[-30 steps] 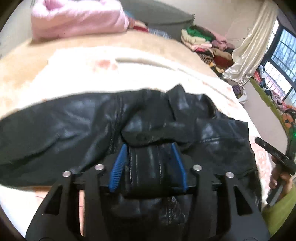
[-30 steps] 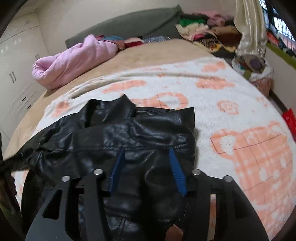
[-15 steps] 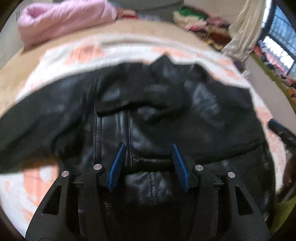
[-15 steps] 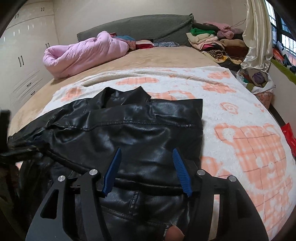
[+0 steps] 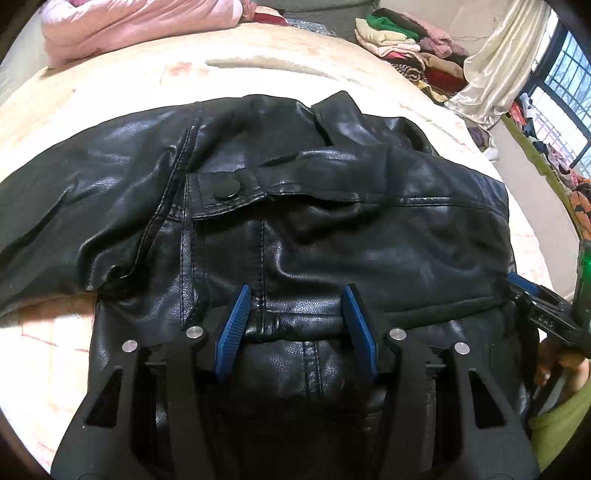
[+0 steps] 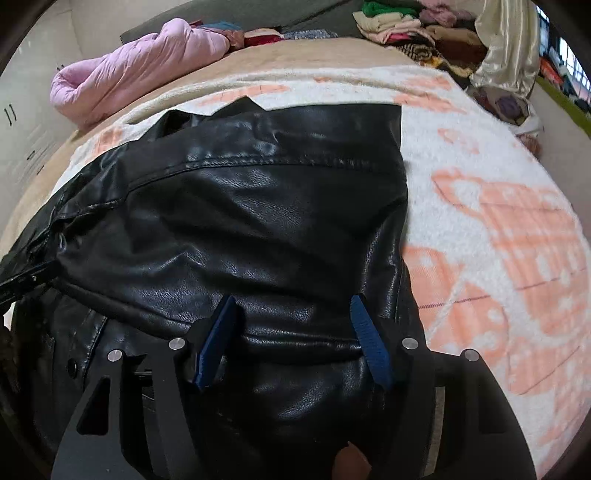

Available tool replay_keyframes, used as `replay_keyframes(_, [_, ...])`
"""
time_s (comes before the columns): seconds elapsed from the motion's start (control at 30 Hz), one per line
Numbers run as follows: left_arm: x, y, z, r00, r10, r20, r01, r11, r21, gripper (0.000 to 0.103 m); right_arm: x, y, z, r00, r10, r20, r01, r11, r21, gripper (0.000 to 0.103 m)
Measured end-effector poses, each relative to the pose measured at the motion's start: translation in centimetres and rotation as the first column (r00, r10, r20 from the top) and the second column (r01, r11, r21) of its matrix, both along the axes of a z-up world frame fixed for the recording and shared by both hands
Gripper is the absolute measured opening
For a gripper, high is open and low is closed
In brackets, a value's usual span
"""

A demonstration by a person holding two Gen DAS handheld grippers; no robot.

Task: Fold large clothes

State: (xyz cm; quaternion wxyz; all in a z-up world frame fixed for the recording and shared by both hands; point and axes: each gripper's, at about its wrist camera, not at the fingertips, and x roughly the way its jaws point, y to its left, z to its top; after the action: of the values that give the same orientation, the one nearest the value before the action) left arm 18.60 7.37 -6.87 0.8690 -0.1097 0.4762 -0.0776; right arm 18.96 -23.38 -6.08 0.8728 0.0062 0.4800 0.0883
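Note:
A black leather jacket [image 5: 332,221] lies on the bed, its lower part folded up over its body. In the left wrist view my left gripper [image 5: 295,291] is shut on the folded edge, which bunches between the blue pads [image 5: 232,332]. In the right wrist view my right gripper [image 6: 293,299] sits over the same jacket [image 6: 258,203] near its right side. Its jaws are opening, the fold still lies between them, and the pads [image 6: 369,339] stand off the leather. Each gripper shows in the other's view: the right gripper [image 5: 535,310] and the left gripper [image 6: 22,280].
A white blanket with orange patterns [image 6: 480,184] covers the bed under the jacket. A pink duvet [image 6: 140,74] lies at the far left, and stacked clothes [image 6: 406,26] beside a cream curtain [image 5: 491,74] at the far right. A hand and green sleeve [image 5: 561,424] hold the right gripper.
Both grippers have come down and brought the folded edge onto the jacket's body. The right gripper's jaws have spread wider. The left gripper's jaws keep the same width.

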Motion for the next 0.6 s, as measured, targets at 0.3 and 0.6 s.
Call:
replay_keyframes(0.3, [-1.2, -0.1, 2.8, 0.998, -0.01, 0.065, 0.01, 1.0, -0.01, 0.067, -1.7, 0.1, 2.9, 0.996, 0.004, 0.089, -0.008, 0.999, 0.047, 0.079])
replay_keyframes(0.6, [-2.0, 1.6, 4.2, 0.993, 0.08, 0.089, -0.078, 0.997, -0.02, 0.094, -3.4, 2.7, 5.0, 0.987, 0.063, 0.147, -0.07, 0.996, 0.045, 0.099])
